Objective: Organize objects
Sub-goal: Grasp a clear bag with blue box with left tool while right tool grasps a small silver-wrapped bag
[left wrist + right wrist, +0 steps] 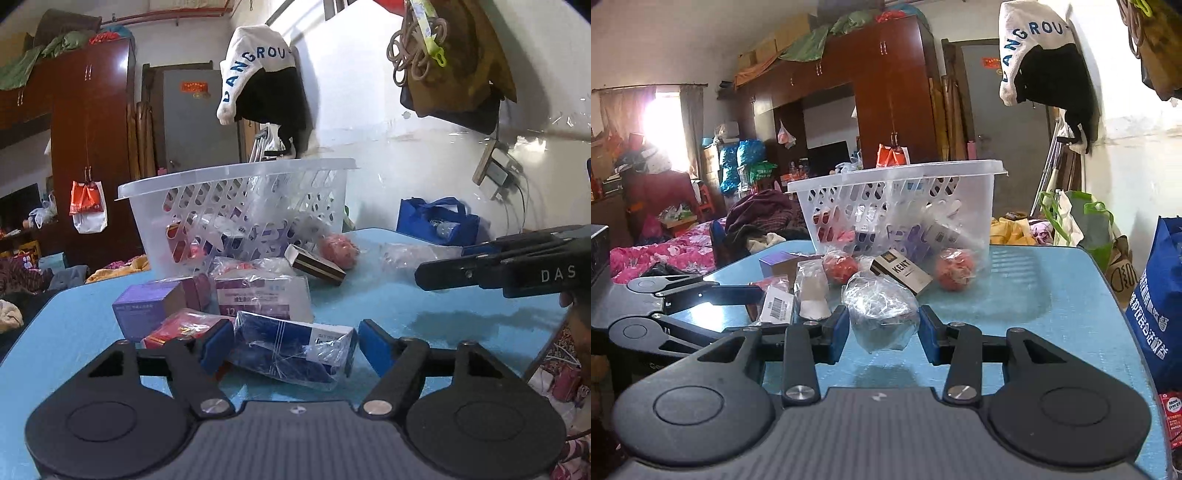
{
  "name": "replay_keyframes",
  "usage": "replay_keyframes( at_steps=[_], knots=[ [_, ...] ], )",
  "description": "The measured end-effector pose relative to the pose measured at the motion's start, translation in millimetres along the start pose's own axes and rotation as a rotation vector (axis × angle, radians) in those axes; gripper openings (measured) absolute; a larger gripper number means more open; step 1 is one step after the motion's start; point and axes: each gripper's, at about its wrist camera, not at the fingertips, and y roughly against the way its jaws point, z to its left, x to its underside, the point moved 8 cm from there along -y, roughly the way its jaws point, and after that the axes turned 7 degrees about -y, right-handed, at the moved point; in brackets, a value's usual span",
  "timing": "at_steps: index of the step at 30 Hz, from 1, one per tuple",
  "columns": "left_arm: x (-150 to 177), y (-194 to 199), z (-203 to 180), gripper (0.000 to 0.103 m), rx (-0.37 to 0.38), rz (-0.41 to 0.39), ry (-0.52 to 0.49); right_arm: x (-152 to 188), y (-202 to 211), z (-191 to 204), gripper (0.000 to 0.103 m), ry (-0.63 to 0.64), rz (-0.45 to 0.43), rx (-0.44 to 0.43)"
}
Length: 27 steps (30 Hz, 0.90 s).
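A clear slotted basket (236,184) stands at the back of the blue table (424,306) with several boxes inside; it also shows in the right wrist view (897,177). My left gripper (295,347) is open around a plastic-wrapped blue packet (291,345), its pads beside the packet. My right gripper (882,328) has its pads against a clear plastic bag with a dark object (882,314); it looks shut on it. A KENT box (901,275), red mesh balls (955,269), a purple box (147,306) and a white-purple packet (262,295) lie around.
A blue shopping bag (1160,306) stands at the table's right edge. A wardrobe (92,147) and a cluttered bed (665,254) lie beyond the table. Clothes (258,74) hang on the wall behind the basket.
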Motion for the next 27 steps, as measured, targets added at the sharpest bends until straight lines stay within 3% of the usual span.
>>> replay_keyframes(
  at_steps=[11, 14, 18, 27],
  knots=[
    [-4, -10, -4, 0.078, -0.018, 0.025, -0.020, 0, 1, 1, 0.045, 0.001, 0.003, -0.009],
    [-3, -9, -4, 0.075, -0.019, 0.020, -0.012, 1, 1, 1, 0.045, 0.003, 0.002, -0.007],
    [-7, 3, -2, 0.070, 0.000, -0.037, 0.018, -1, 4, 1, 0.045, 0.002, -0.005, -0.005],
    [-17, 25, 6, 0.069, -0.042, -0.123, 0.007, -7, 10, -3, 0.045, -0.003, -0.027, 0.002]
  ],
)
